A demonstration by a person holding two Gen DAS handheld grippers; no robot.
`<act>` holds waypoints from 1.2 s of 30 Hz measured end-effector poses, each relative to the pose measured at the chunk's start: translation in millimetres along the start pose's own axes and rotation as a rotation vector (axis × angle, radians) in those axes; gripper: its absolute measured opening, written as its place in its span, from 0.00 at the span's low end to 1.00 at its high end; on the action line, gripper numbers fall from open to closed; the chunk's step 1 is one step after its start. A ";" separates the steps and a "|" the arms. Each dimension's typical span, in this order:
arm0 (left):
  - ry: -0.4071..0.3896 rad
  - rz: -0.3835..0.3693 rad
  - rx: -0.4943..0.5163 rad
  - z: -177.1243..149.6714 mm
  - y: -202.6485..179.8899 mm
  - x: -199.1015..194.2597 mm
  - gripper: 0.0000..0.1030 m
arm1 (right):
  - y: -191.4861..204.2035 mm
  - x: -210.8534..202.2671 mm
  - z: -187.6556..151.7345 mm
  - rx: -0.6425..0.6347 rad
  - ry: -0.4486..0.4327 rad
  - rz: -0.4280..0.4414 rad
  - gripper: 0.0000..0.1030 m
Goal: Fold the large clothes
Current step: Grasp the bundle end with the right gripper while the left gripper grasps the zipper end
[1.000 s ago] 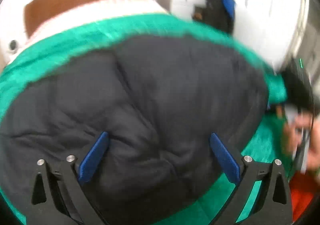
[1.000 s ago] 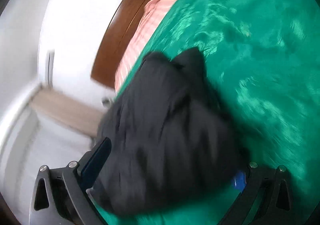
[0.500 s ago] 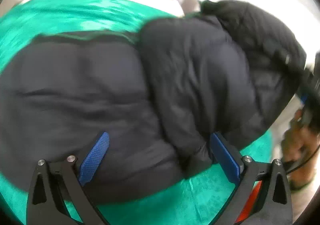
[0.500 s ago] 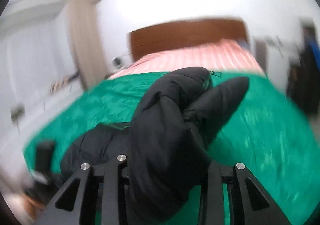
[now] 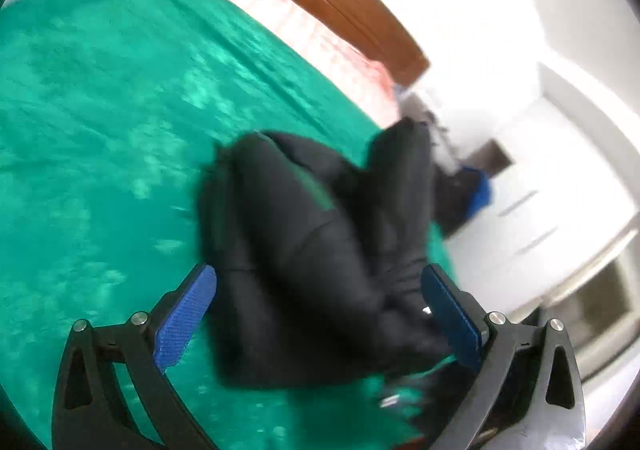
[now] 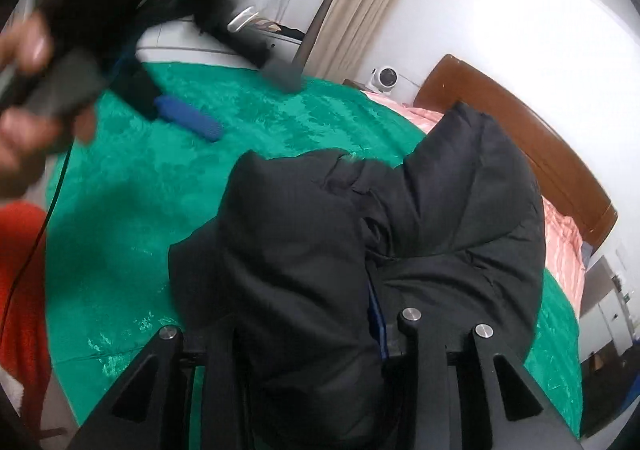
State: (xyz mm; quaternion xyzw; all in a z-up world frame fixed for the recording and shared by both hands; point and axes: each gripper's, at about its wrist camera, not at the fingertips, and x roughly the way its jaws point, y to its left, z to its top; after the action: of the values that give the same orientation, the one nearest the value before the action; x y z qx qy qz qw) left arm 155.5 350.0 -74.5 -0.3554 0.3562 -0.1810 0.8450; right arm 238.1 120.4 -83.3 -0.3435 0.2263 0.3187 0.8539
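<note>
right gripper [image 6: 304, 334], wide open a sec ago, has just clamped on the black jacket [image 6: 360, 250] & lifts it bunched over the green bedspread [image 6: 200, 154], left gripper [image 5: 320, 314] gaping, holding nothing — fold likely under way.

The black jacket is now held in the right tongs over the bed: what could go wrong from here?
1. The right tongs pinch only a thick bunch of the black jacket; the puffy fabric may slip out.
2. The left tongs stand open around the jacket without pressing it, so one side may sag and spoil the fold.
3. The jacket lies crumpled on the green blanket near the bed edge; it could slide off.
</note>
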 end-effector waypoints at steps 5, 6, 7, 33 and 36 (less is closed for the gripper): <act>0.066 -0.079 0.056 11.5 -37.9 45.6 0.99 | 6.8 -5.5 -12.9 -0.025 -0.019 -0.037 0.36; 0.085 -0.082 0.100 17.3 -48.8 65.1 0.99 | 6.6 -4.2 -14.1 -0.027 -0.021 -0.040 0.36; 0.095 -0.070 0.130 21.2 -58.2 73.7 0.99 | 8.2 -2.7 -14.9 -0.031 -0.024 -0.044 0.36; 0.177 0.182 0.110 33.5 7.1 90.7 0.32 | -177.2 24.8 44.4 0.644 -0.021 0.077 0.76; 0.171 0.182 0.068 36.4 27.8 88.8 0.33 | -184.5 63.1 41.5 0.613 0.050 0.089 0.76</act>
State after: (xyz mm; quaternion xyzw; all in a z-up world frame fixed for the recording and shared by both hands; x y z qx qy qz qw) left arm 243.9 336.5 -118.9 -0.2760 0.4514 -0.1452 0.8360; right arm 418.0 71.8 -12.4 -0.0673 0.3475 0.2641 0.8972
